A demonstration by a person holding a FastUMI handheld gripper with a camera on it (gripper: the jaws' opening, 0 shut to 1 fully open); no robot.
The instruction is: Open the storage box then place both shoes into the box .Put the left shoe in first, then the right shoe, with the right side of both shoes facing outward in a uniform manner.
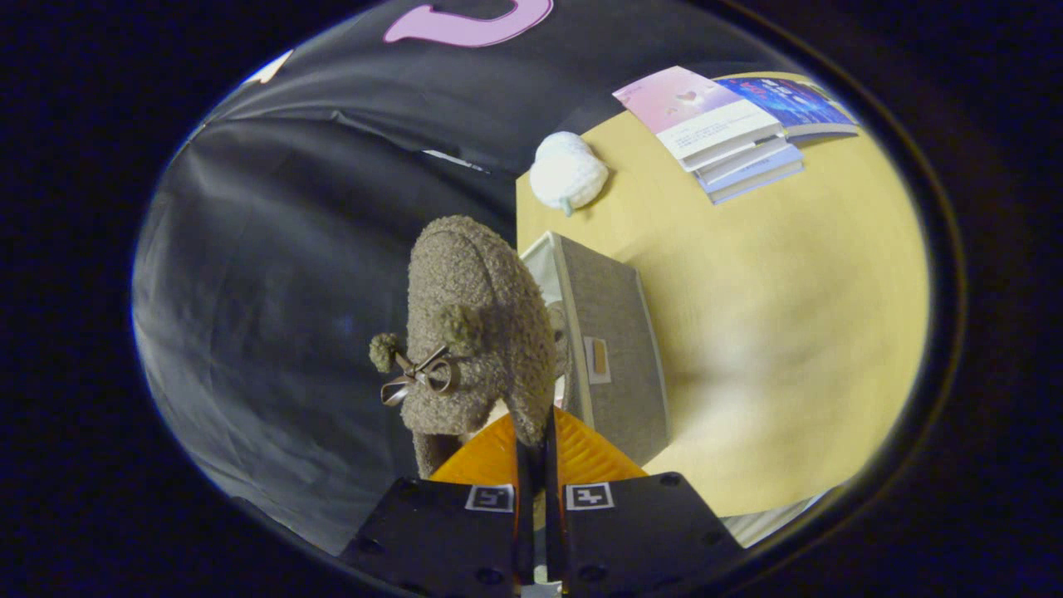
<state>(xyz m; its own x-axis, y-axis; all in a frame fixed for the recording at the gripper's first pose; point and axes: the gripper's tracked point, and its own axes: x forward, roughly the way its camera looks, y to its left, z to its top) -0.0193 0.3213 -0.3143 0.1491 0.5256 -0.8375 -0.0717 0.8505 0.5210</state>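
1. We see the gripper with its two fingers drawn nearly together, pinching a thin edge of the fuzzy shoe; the fingers are clamped on that edge, not free.
2. The shoe hangs off the table, carried by the fingers, just beside the open storage box. The booth's dark cloth is behind it. A small bow with pompoms sits on its upper.
3. The box stands on the table, its grey fabric wall toward us, a small label tab on that wall; its pale lining shows at the open top, next to the shoe. We cannot tell whether another shoe lies inside.
4. Handling judgement: the shoe looks plush and light, with a soft upper that will fold and sag under its own weight. The pile is not slippery, but a thin pinch of the collar may let the shoe swing or twist.
5. Where to hold: the collar edge near the heel, as now, seems workable; the bow looks delicate and should be avoided.
6. We cannot say whether this is the left or the right shoe.
7. Elsewhere on the table: a white fluffy object and a stack of books, well apart from the box.
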